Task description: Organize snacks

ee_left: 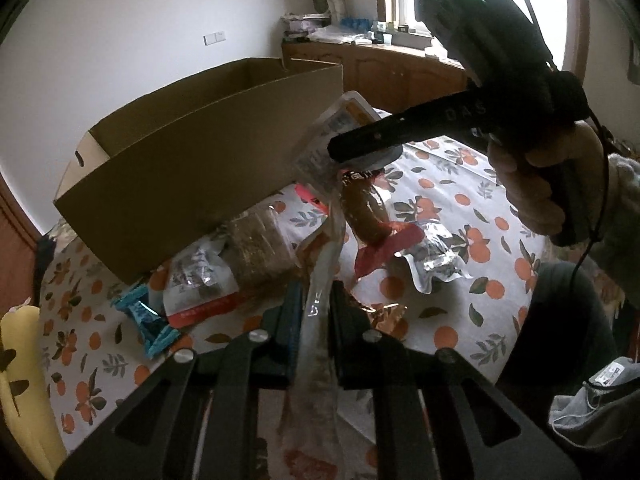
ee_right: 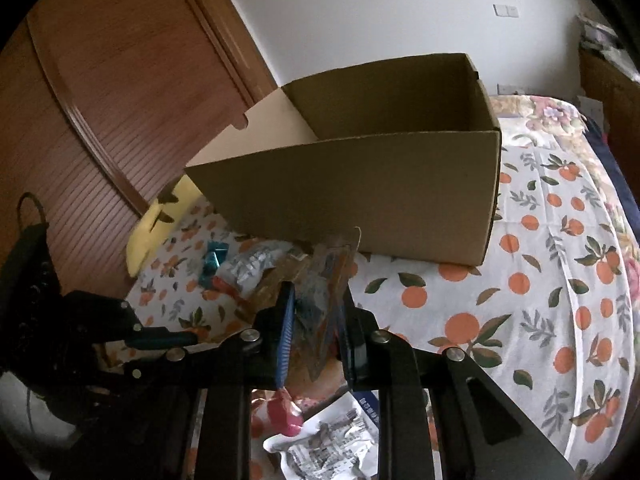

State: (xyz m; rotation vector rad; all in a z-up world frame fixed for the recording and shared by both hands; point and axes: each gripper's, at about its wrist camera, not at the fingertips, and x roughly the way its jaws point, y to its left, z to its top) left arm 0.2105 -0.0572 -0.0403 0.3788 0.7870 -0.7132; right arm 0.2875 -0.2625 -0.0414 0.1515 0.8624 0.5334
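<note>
An open cardboard box stands on the orange-print cloth, and its inside looks bare. My left gripper is shut on the clear tail of a snack packet that hangs above the cloth. My right gripper, held by a hand, is shut on a clear packet with a white and yellow label and brown contents. In the right wrist view this packet shows blue and orange print. Whether both grippers hold one packet, I cannot tell.
Loose snacks lie in front of the box: a blue wrapper, a white and red packet, a silver foil packet, a pink piece. A yellow cushion sits at the left edge; a wooden door stands beyond.
</note>
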